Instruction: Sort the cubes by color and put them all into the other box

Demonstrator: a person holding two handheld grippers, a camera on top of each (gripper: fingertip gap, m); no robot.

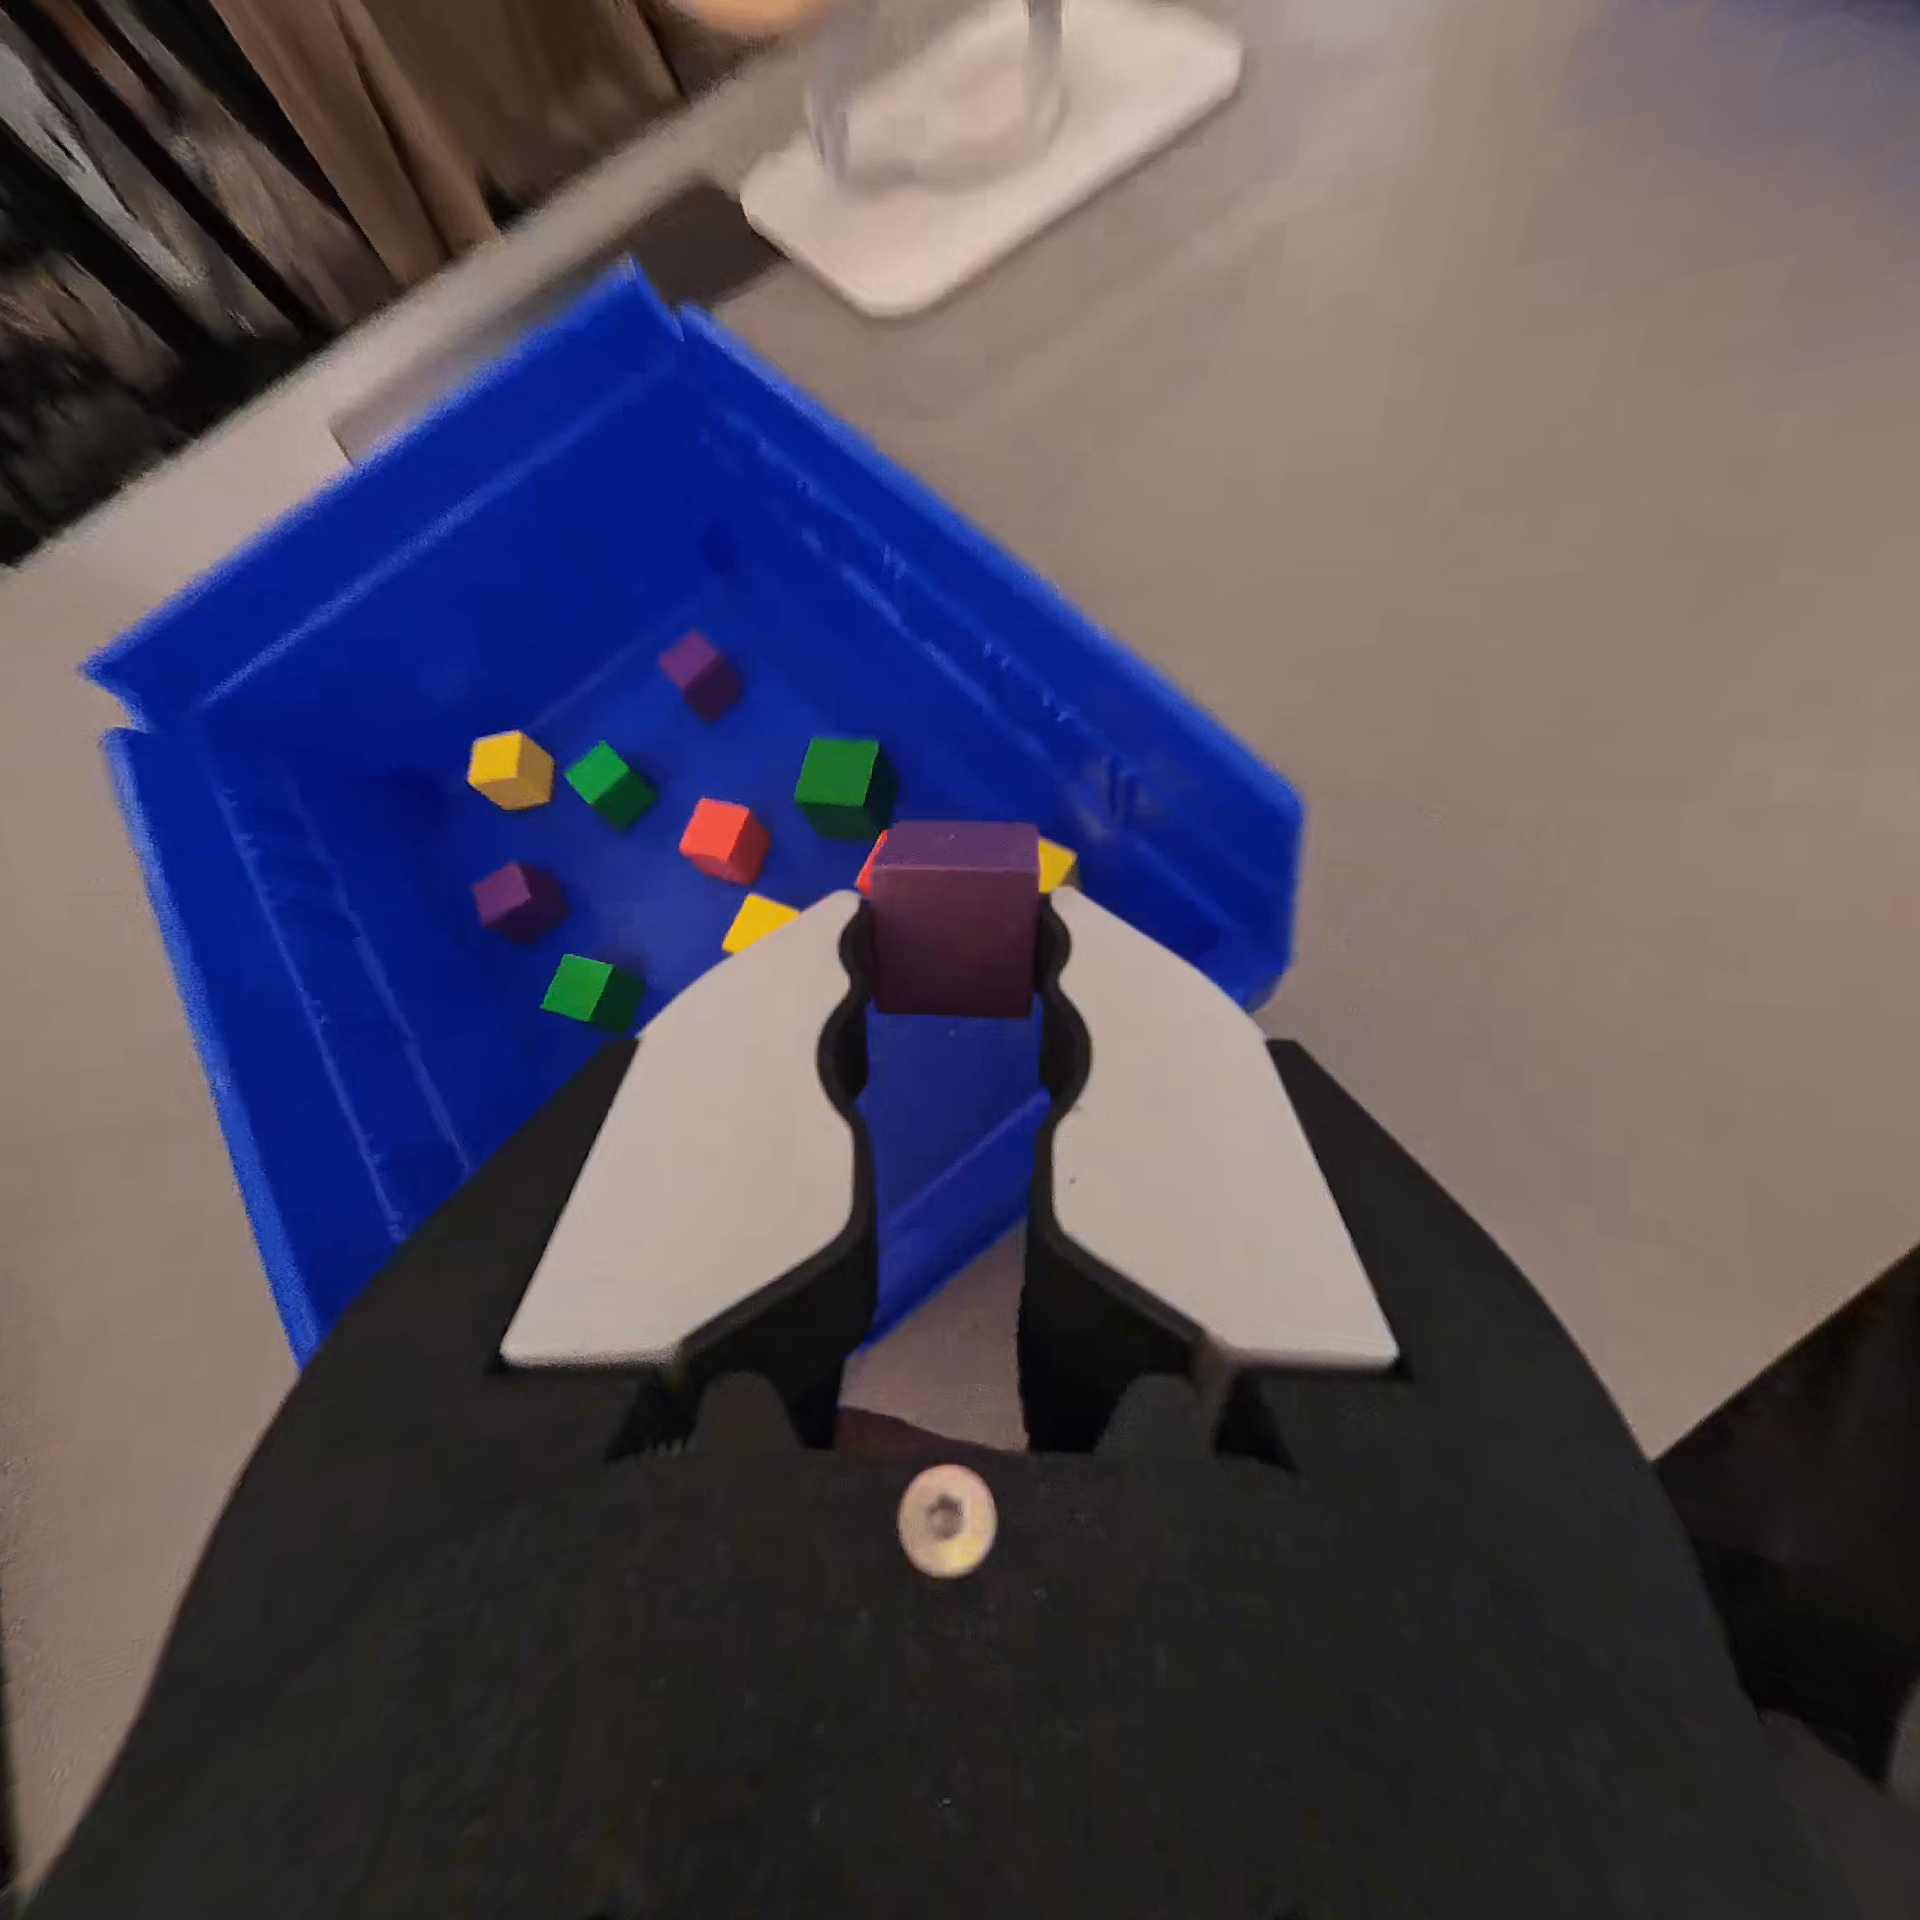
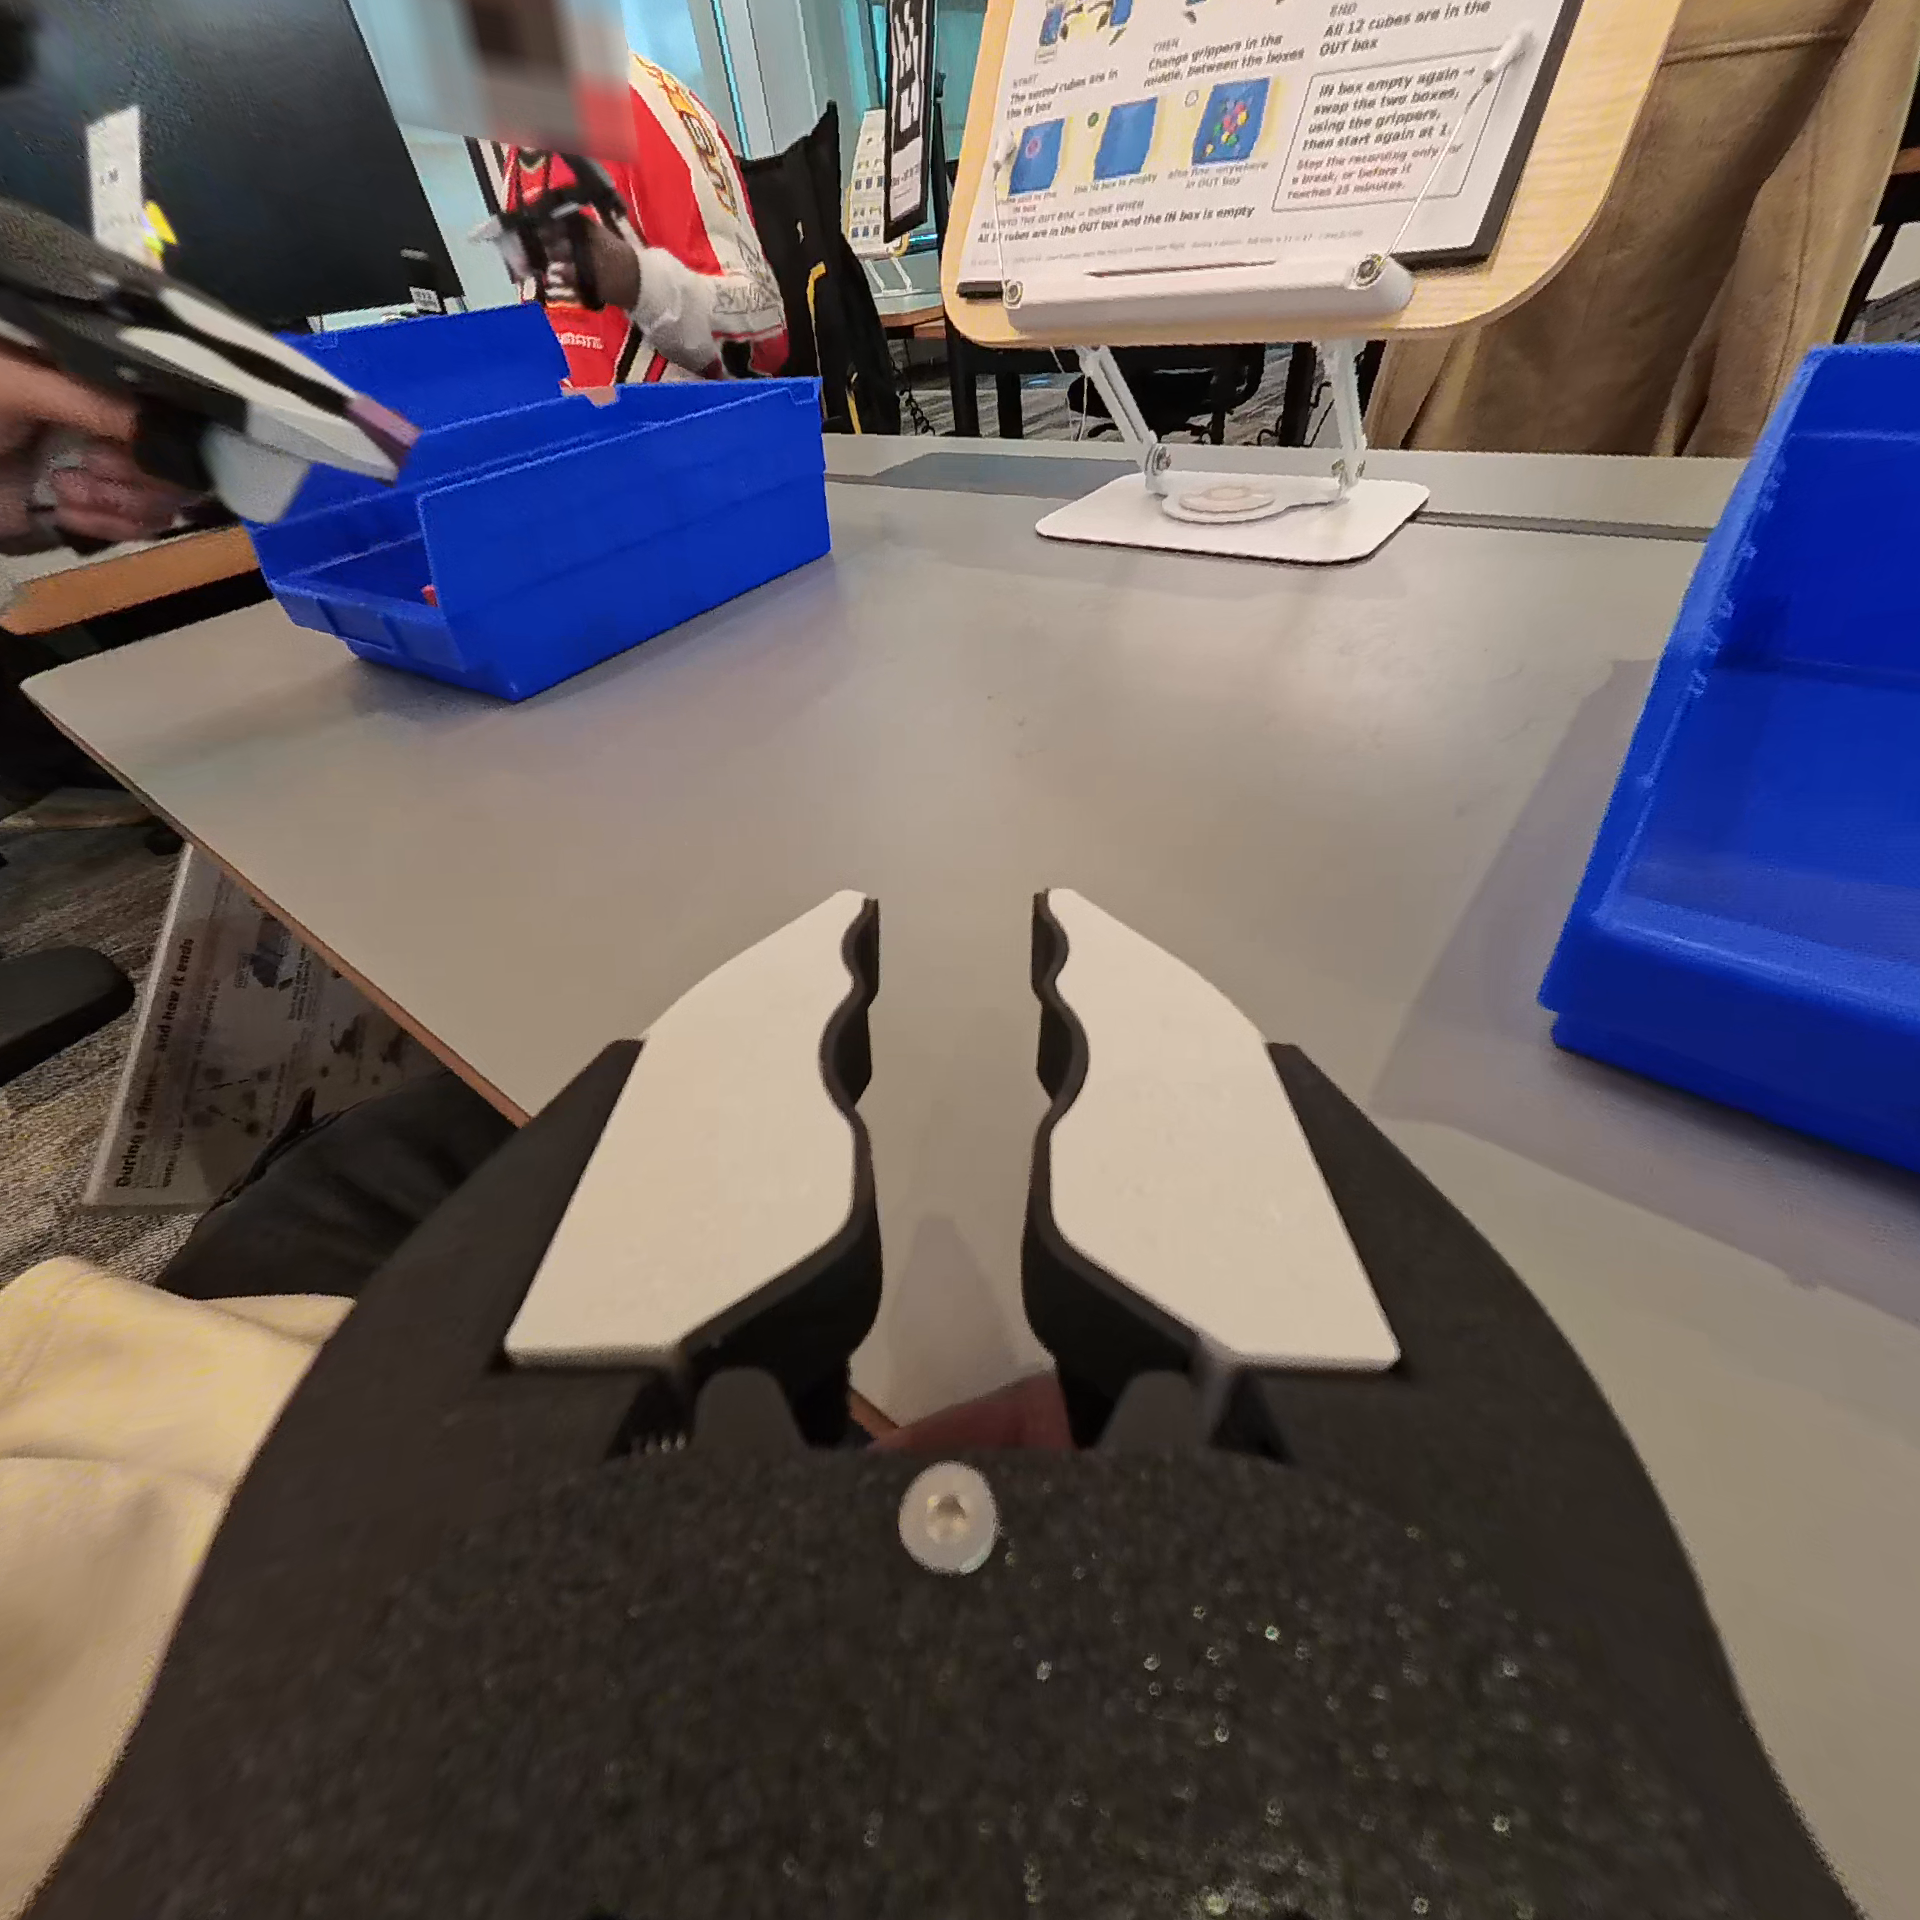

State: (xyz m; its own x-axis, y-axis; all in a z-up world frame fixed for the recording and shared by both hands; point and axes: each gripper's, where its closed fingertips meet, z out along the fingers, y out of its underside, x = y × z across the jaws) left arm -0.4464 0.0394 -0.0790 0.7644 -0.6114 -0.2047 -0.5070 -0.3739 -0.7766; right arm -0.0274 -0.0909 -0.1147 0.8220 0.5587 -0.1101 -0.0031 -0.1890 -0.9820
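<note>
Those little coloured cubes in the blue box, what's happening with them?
A person is sorting them with two hand-held grippers. The left gripper is shut on a purple cube, held above the blue box where green, yellow, red and purple cubes lie scattered. The right gripper is open and holds nothing, over the grey table. The other blue box to its right looks empty.

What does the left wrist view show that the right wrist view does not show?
Only the left wrist view looks into the blue box and shows its loose cubes: green, red, yellow and purple. Only the right wrist view shows the open right gripper over the table and a second blue box, apparently empty. Both show the left gripper holding a purple cube.
</note>
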